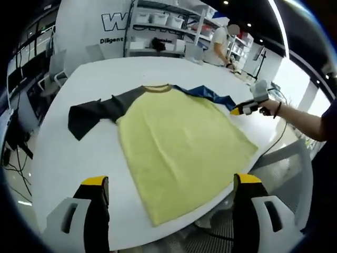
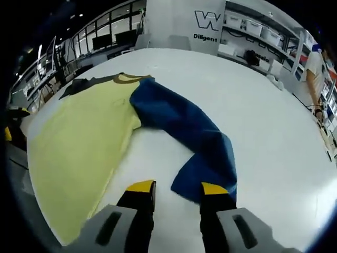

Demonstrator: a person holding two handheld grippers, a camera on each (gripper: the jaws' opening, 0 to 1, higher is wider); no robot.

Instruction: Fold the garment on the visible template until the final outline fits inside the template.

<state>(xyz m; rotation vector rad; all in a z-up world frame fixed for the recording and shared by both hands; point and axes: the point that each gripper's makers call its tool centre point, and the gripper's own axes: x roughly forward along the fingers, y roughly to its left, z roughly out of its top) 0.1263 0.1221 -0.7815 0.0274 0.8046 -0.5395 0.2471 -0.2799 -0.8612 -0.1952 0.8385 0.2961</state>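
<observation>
Both tongs spread: right tongs (image 2: 176, 190) beside shirt's (image 1: 179, 142) blue sleeve (image 2: 189, 132), shelves (image 1: 168, 26) behind table (image 1: 68, 158).

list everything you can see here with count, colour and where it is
garment: 1, yellow body, brown collar, lying flat on the table
dark sleeve: 1, dark grey, spread out to one side of the body
blue sleeve: 1, blue, stretched out toward the right gripper
table: 1, white, under the garment
shelves: white racks with bins, behind the table
person: 1, white top, by the shelves
left gripper: black jaws with yellow tips, open, above the hem
right gripper: black jaws with yellow tips, at the blue sleeve's end
</observation>
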